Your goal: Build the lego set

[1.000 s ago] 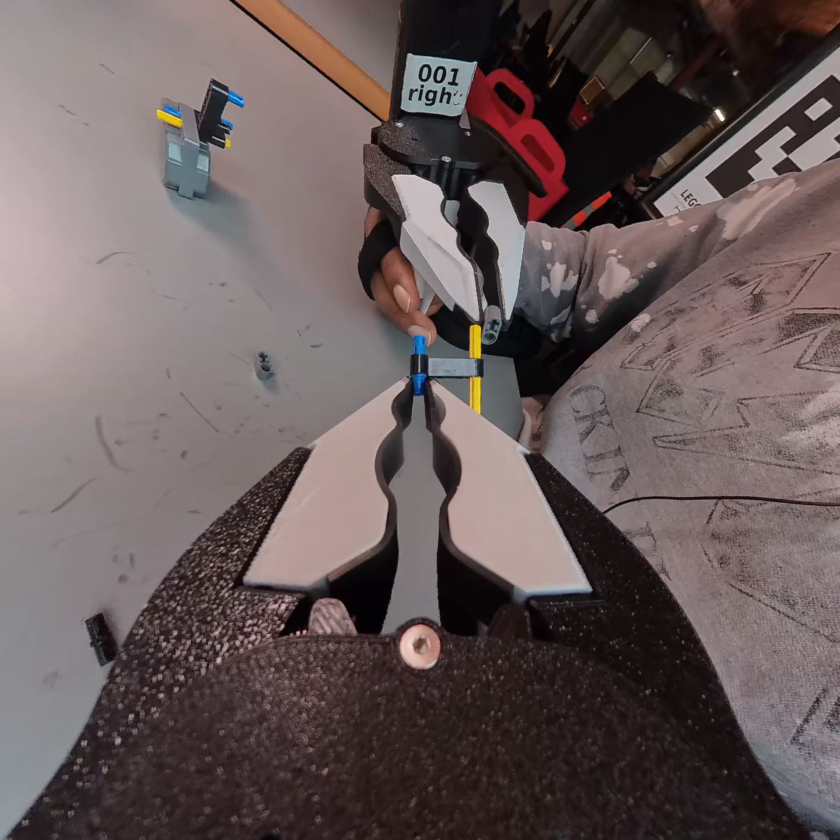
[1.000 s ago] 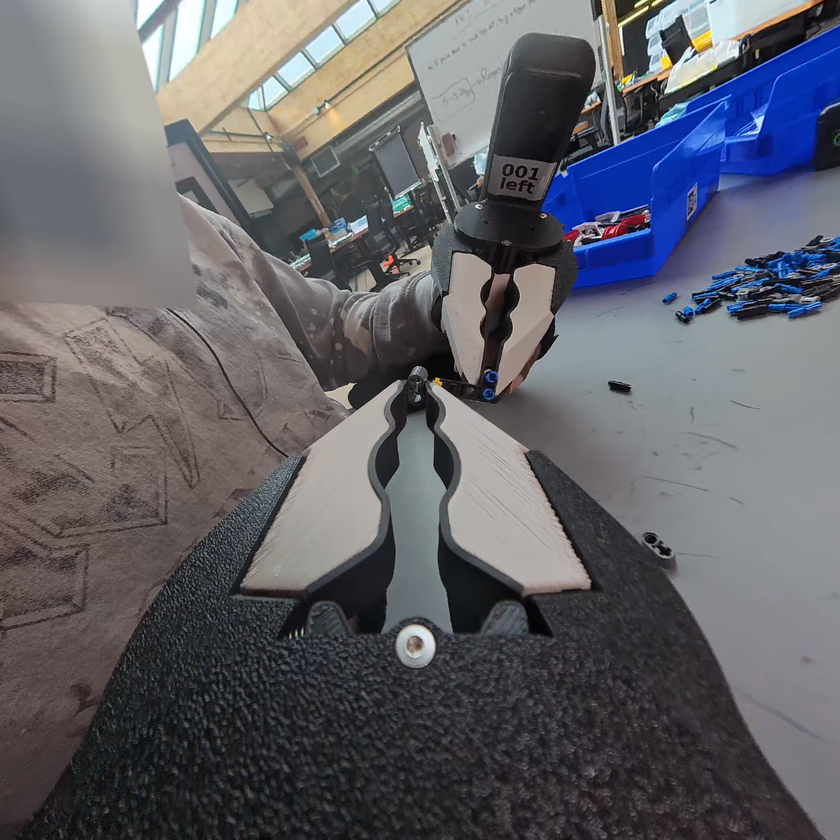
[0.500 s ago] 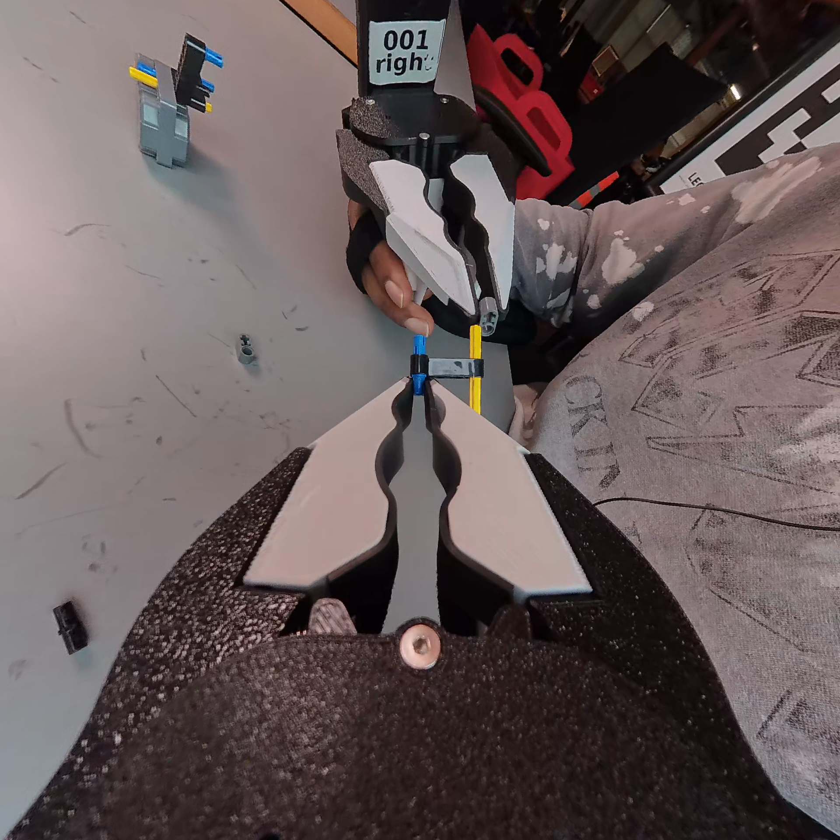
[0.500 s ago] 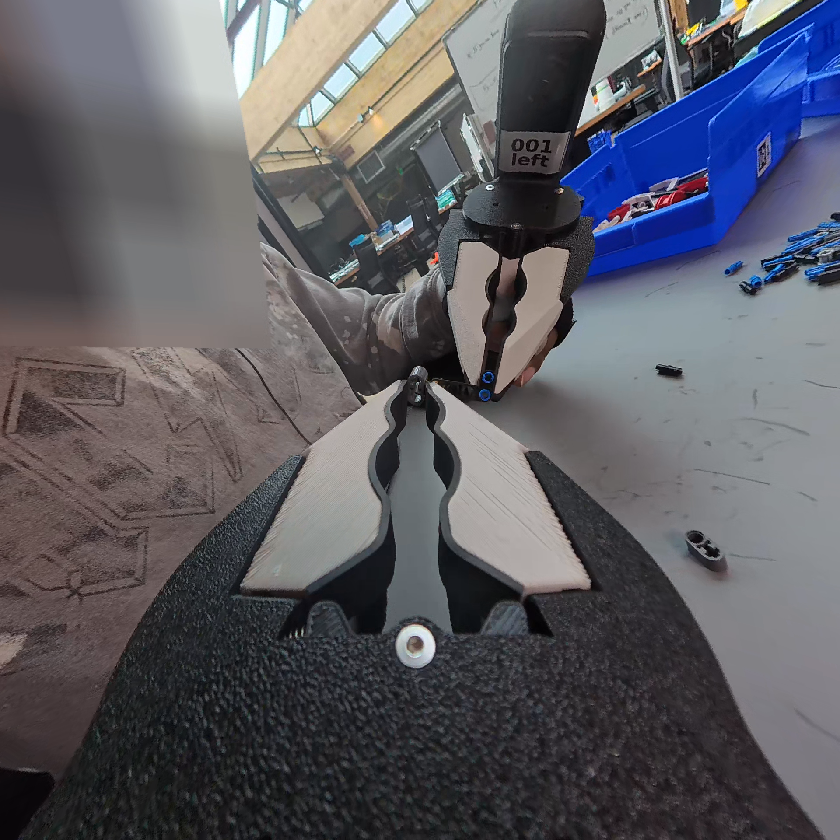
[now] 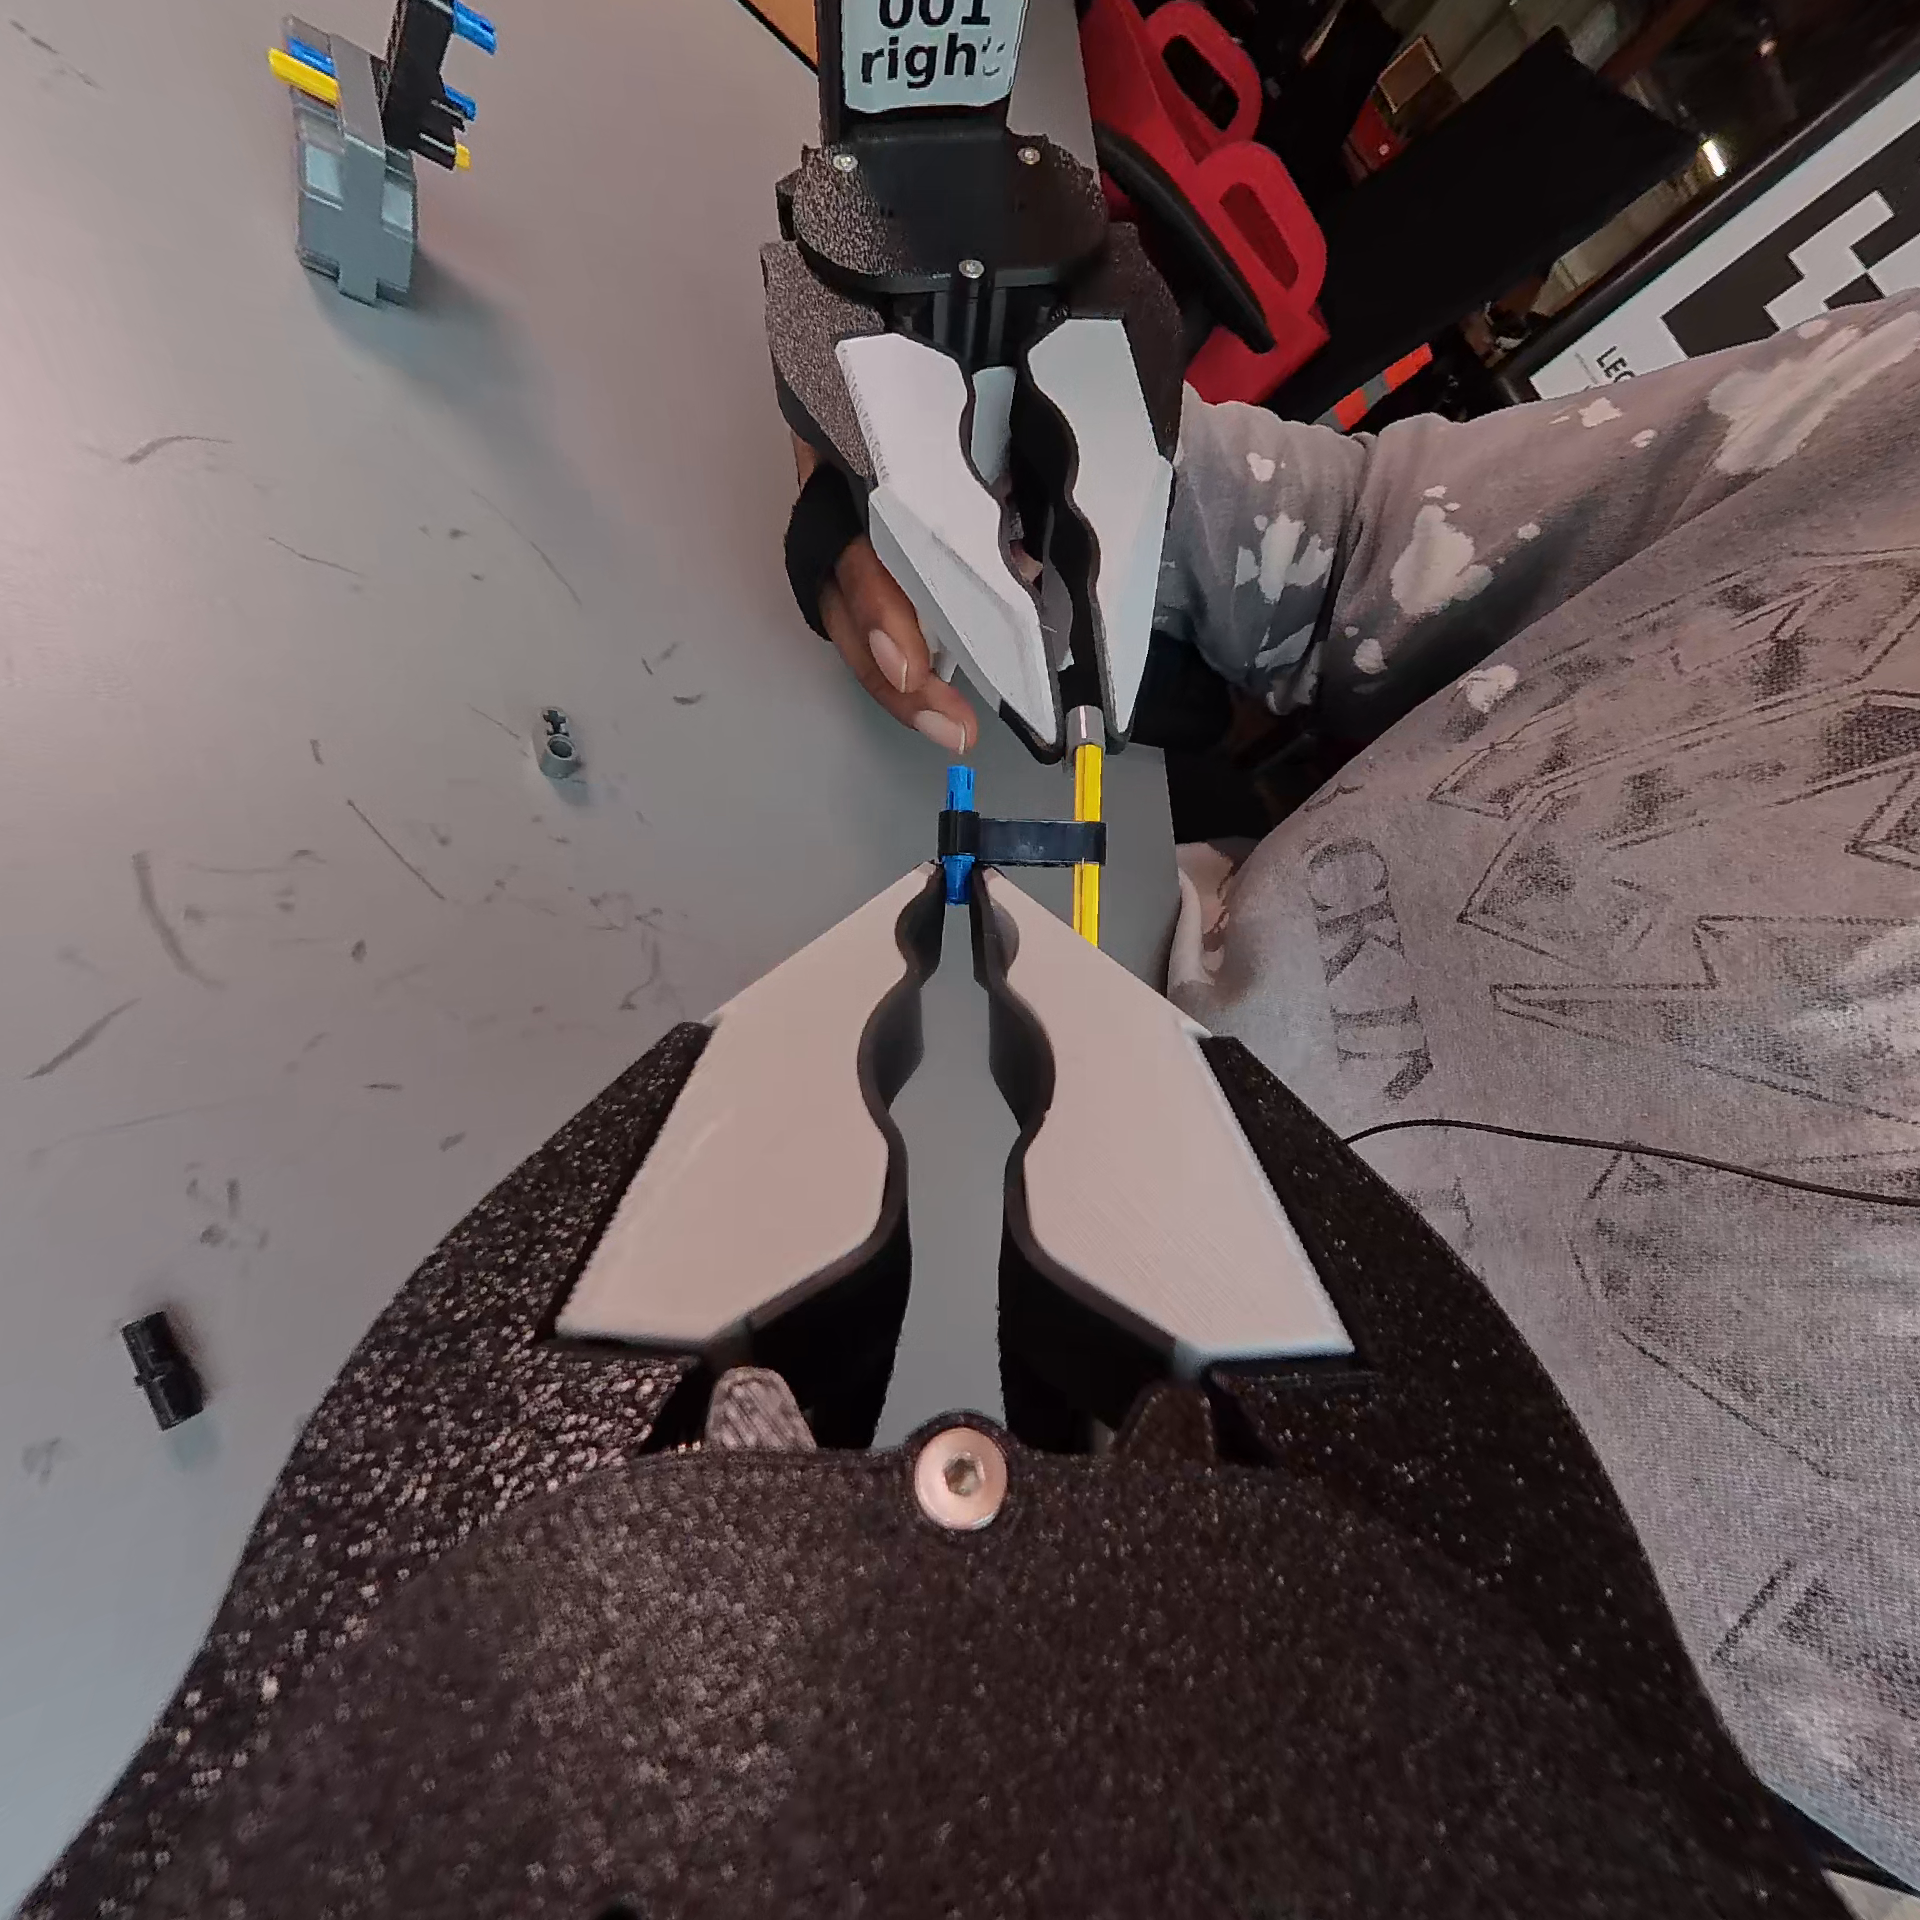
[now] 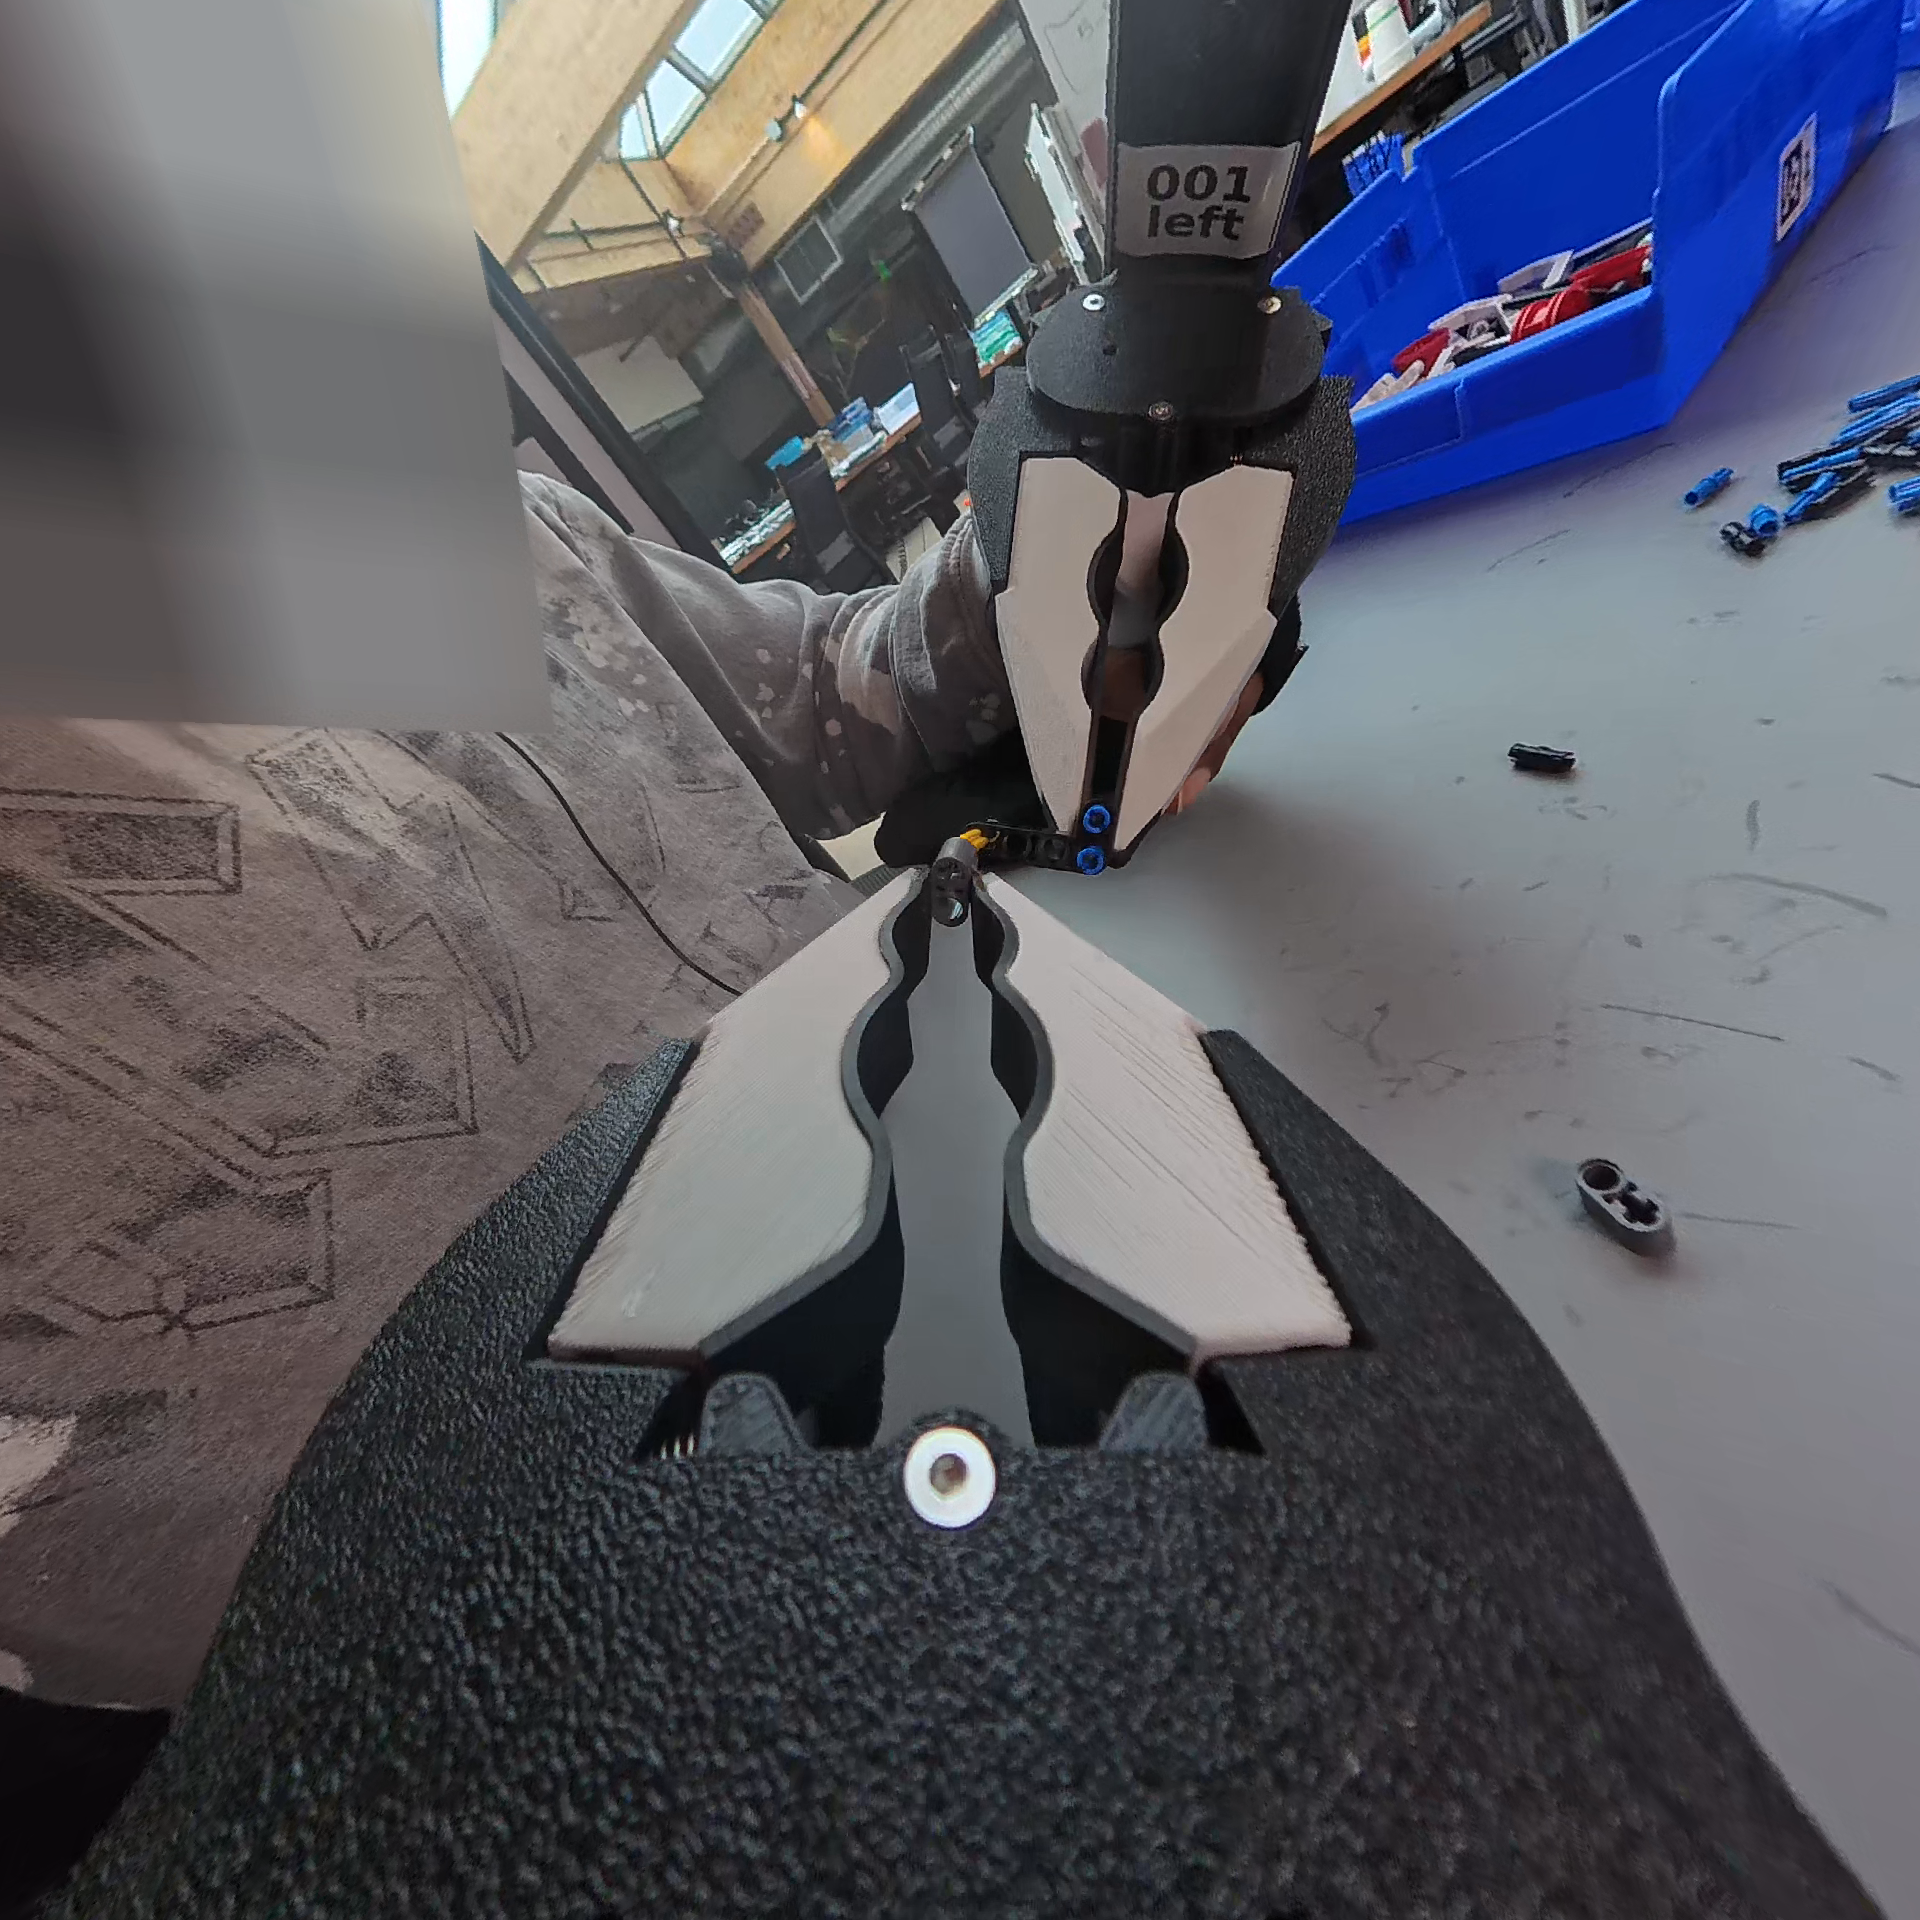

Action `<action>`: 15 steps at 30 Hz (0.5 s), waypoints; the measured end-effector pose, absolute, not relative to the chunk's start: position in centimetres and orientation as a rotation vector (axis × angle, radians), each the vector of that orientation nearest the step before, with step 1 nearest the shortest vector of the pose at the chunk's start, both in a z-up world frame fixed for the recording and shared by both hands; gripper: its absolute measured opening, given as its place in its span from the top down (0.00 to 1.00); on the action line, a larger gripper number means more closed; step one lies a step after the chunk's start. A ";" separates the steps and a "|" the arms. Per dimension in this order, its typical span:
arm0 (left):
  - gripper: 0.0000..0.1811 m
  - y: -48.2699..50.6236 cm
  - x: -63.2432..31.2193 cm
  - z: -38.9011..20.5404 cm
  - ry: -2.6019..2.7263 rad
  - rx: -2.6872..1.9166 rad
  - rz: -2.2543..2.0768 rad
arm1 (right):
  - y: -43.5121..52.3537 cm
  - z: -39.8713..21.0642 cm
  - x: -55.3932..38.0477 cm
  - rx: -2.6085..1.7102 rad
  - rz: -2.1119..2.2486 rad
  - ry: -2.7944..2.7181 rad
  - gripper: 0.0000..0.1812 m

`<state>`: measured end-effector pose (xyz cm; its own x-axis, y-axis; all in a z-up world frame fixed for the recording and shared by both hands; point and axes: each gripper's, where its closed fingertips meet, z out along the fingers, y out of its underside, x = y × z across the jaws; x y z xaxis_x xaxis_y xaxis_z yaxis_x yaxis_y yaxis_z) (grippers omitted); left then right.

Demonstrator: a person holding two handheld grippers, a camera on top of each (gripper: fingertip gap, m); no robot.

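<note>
1. My left gripper (image 5: 958,891) is clenched on a short blue plastic pin (image 5: 958,831), which runs through one end of a flat black plastic beam (image 5: 1023,842).
2. A thin yellow plastic axle (image 5: 1087,831) passes through the beam's other end. This small assembly is held in the air between my two tools, just over the near edge of the scuffed grey table (image 5: 312,727).
3. My right gripper (image 6: 951,883) grips a small grey plastic connector (image 5: 1084,721) sitting at the top end of the axle – its tips pinch tight around it.
4. In the right wrist view the beam (image 6: 1029,844) shows a row of holes and two blue pin heads (image 6: 1091,837).
5. Around: a grey block assembly with blue and yellow pegs (image 5: 364,156) stands far off on the table, a loose grey bush (image 5: 558,746) and a black connector (image 5: 161,1369) lie apart.
6. A dark two-hole link (image 6: 1623,1205), scattered blue and black pins (image 6: 1818,488) and a blue plastic bin (image 6: 1558,343) lie to the right – my grey patterned sweatshirt (image 5: 1610,935) crowds the near side.
</note>
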<state>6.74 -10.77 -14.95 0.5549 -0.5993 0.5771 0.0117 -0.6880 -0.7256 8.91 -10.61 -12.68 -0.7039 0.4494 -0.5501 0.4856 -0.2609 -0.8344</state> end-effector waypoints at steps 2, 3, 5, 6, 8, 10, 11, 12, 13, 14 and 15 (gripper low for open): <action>0.98 -10.8 6.8 -15.2 0.476 -2.107 -1.122 | -10.7 -12.9 8.9 1.207 -2.144 1.913 0.96; 0.98 -10.8 6.8 -15.4 0.477 -2.115 -1.120 | -10.7 -13.1 8.9 1.212 -2.132 1.925 0.96; 0.98 -10.9 6.9 -15.8 0.475 -2.137 -1.119 | -10.8 -13.5 9.0 1.220 -2.096 1.955 0.96; 0.98 -10.9 6.9 -16.0 0.471 -2.152 -1.122 | -10.8 -13.8 9.0 1.229 -2.074 1.977 0.96; 0.98 -11.0 6.9 -16.6 0.459 -2.183 -1.123 | -10.8 -14.4 9.1 1.247 -2.023 2.021 0.96; 0.98 -11.0 6.8 -17.3 0.454 -2.219 -1.109 | -10.8 -15.2 9.1 1.273 -1.955 2.071 0.96; 0.98 -10.9 6.8 -17.7 0.453 -2.237 -1.097 | -10.8 -15.6 9.1 1.284 -1.922 2.094 0.96; 0.98 -10.9 6.8 -18.1 0.456 -2.255 -1.080 | -10.8 -16.0 9.1 1.299 -1.886 2.120 0.96; 0.98 -10.9 6.8 -18.3 0.460 -2.267 -1.069 | -10.8 -16.4 9.2 1.305 -1.854 2.142 0.96; 0.98 -10.9 6.8 -18.5 0.460 -2.274 -1.065 | -10.8 -16.6 9.2 1.305 -1.836 2.156 0.96; 0.98 -10.9 6.7 -18.6 0.459 -2.279 -1.059 | -10.8 -16.8 9.2 1.309 -1.820 2.169 0.96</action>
